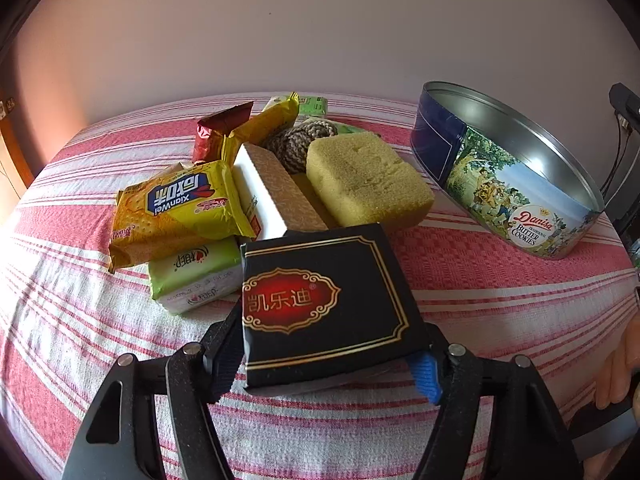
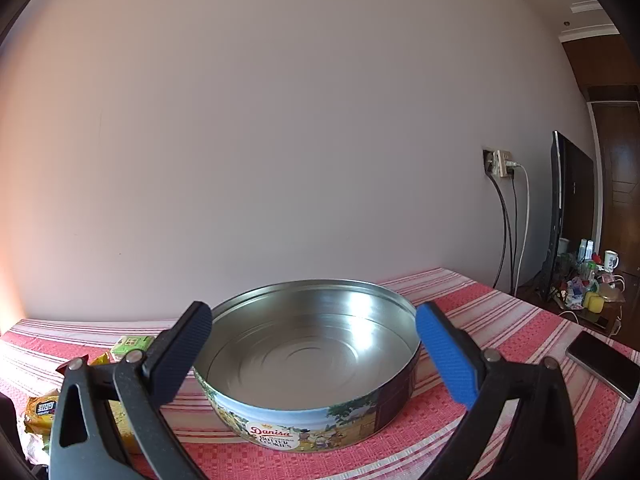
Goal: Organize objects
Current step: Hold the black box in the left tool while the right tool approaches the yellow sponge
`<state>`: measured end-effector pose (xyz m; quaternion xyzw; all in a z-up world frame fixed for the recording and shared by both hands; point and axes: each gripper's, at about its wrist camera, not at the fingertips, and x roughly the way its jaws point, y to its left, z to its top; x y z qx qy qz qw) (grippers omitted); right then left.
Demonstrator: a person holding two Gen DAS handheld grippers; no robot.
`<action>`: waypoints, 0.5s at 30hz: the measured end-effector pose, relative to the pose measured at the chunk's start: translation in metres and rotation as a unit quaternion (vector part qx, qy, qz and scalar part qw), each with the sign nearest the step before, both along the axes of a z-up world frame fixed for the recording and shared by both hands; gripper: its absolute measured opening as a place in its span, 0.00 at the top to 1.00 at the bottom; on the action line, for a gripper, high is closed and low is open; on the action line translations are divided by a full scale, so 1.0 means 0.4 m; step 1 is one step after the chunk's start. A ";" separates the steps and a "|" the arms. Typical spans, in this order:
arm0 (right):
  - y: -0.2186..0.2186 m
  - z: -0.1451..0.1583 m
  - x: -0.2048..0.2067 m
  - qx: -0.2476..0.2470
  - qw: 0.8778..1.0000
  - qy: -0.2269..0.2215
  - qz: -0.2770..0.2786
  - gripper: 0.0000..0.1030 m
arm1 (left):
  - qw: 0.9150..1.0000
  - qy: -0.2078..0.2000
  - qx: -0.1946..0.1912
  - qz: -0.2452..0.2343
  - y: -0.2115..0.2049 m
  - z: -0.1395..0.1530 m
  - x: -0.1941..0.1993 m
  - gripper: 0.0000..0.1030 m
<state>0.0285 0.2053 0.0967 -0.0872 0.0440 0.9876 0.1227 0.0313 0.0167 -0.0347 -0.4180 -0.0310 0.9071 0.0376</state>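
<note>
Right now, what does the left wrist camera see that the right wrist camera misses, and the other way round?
Only the left view shows the left tongs shut on the black square box with gold trim, plus the yellow-green sponge block and the white rectangular box.
Only the right view shows the open right tongs, a dark phone and a flat black screen.
Both show the round metal cookie tin on the red-and-white striped cloth.

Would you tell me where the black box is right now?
In the left wrist view, the black box sits clamped in the left gripper, just before the snack pile.
</note>
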 end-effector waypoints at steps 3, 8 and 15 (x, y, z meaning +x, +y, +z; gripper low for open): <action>0.001 -0.002 -0.004 -0.004 1.000 -0.005 0.006 0.00 | 1.000 0.008 0.025 0.007 -0.023 0.010 0.013 0.38; -0.007 -0.008 -0.010 -0.007 0.999 -0.017 0.037 0.00 | 0.999 0.038 0.026 0.009 -0.050 0.037 0.047 0.39; -0.083 -0.026 -0.013 0.025 0.991 -0.026 0.133 0.00 | 0.997 0.069 0.043 0.009 -0.137 0.083 0.108 0.39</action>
